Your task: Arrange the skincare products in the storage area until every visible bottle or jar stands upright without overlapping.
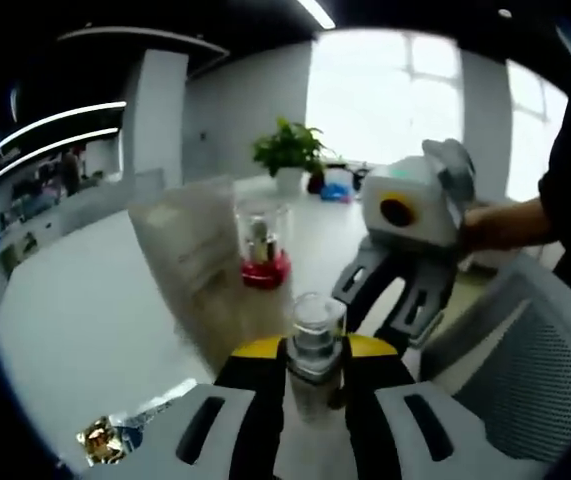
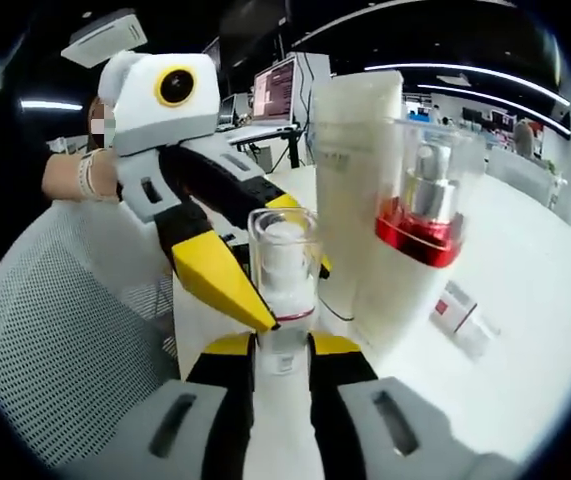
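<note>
My left gripper (image 1: pixel 315 385) is closed on a small clear-capped bottle (image 1: pixel 315 345), the yellow-tipped jaws pinching it below the cap on both sides. In the right gripper view the same bottle (image 2: pixel 283 275) stands upright just ahead of my right gripper (image 2: pixel 283 365), whose jaws sit on either side of its base; whether they are pressing it or only bracketing it I cannot tell. My left gripper (image 2: pixel 240 285) comes into that view from the left, reaching down to the bottle's neck.

The bottle stands on the white table (image 1: pixel 75 320), close to a tall white box (image 2: pixel 365 180) and a red-collared pump bottle (image 2: pixel 425 205) with a clear cap, which is upright beside or against the box. A small flat packet (image 2: pixel 465 312) lies on the table further off, and a crumpled gold wrapper (image 1: pixel 105 440) sits near my left jaws. A mesh chair (image 1: pixel 525 370) is at the table edge.

To do this step well, I think I should keep the bottle vertical, set its base flat on bare table just clear of the box and the pump bottle, and let go with one gripper first. Opening slowly and straight outwards should avoid tipping so narrow a bottle.
</note>
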`<act>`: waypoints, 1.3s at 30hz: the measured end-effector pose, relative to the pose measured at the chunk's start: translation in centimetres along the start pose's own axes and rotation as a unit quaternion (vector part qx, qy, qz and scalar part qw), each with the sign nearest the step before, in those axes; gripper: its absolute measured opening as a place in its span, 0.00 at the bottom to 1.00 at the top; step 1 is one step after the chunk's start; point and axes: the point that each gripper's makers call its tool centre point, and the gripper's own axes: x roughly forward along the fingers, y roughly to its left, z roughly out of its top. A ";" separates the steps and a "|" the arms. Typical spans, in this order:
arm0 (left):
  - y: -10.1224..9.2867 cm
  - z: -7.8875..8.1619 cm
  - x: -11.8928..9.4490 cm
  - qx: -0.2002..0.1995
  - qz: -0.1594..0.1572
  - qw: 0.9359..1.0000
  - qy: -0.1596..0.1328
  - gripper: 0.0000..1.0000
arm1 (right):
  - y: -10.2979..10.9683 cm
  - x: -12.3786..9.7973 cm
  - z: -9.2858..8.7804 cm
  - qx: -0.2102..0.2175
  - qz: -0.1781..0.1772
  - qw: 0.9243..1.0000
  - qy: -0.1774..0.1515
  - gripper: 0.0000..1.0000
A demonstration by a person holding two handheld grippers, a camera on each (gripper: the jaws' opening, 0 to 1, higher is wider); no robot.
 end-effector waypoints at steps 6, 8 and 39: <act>0.2 -0.2 0.1 0.001 0.003 1.000 -0.002 0.18 | -0.2 0.2 -0.1 -0.004 -0.001 1.000 0.006 0.20; 0.2 -0.3 0.1 0.000 0.003 1.000 -0.001 0.18 | -0.2 0.3 -0.3 -0.005 -0.002 1.000 0.007 0.20; 0.4 -1.2 -0.3 0.041 -0.008 0.999 0.020 0.26 | -0.3 0.3 -0.6 -0.031 0.001 0.999 0.023 0.18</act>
